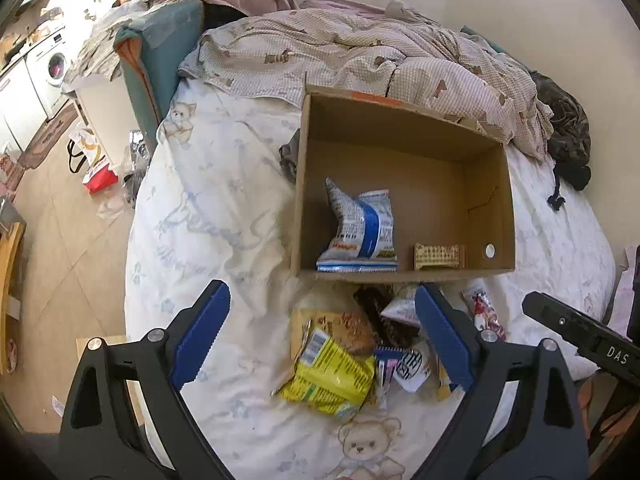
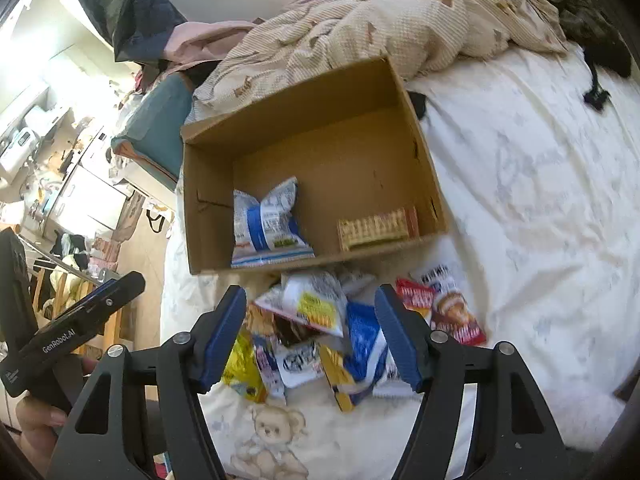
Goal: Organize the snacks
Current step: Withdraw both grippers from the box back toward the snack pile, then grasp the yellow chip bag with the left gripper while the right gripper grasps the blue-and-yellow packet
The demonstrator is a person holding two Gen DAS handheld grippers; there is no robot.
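the cardboard box (image 1: pixel 488 200) sits open-topped on the bed (image 1: pixel 224 216), its near wall just beyond the snack pile (image 2: pixel 316 336), likely so each packet needs only a short carry. inside it already lie a blue-and-white bag (image 1: pixel 362 228), leaning toward the near wall, and a wafer packet (image 1: pixel 439 256) beside it, apart from the bag. your left tongs (image 1: pixel 322 334) are spread wide and hold nothing; the yellow packet (image 1: pixel 332 376) lies between and below the fingers, nearer the right one. your right tongs (image 2: pixel 311 334) are likewise wide and empty, poised over the pile's middle, with a white-and-yellow bag (image 2: pixel 312 306) between the fingers. a red-labelled packet (image 2: pixel 452 312) lies just outside the right finger. most snacks, by this view, are not yet boxed.
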